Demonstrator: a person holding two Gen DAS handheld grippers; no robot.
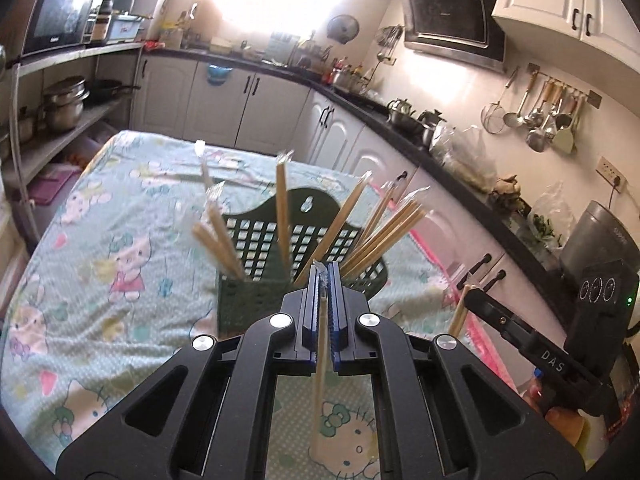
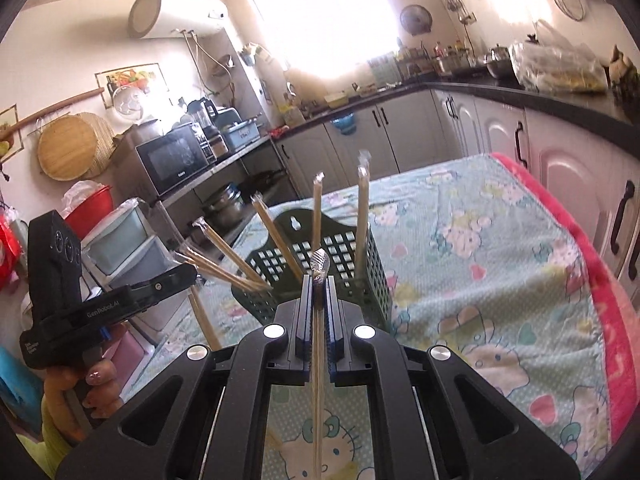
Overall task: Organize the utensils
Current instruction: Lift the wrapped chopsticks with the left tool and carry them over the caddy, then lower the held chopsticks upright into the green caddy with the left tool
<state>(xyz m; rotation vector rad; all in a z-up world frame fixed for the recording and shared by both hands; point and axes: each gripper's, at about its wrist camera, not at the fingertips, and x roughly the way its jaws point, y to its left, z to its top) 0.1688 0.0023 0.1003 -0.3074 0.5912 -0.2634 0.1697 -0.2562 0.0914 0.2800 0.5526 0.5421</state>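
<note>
Each of the left tongs (image 1: 325, 280) and right tongs (image 2: 319, 284) is clamped on a pale wooden chopstick (image 1: 320, 364) in clear wrap, long axis along the fingers, above the cartoon-cloth table (image 1: 120, 320) before a green basket (image 1: 256, 300) of splayed chopsticks.

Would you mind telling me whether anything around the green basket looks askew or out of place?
The wrapped chopsticks in the green basket are splayed, leaning in every direction rather than standing together. A few more lie loose on the tablecloth behind the basket. Nothing looks spilled or damaged.
</note>
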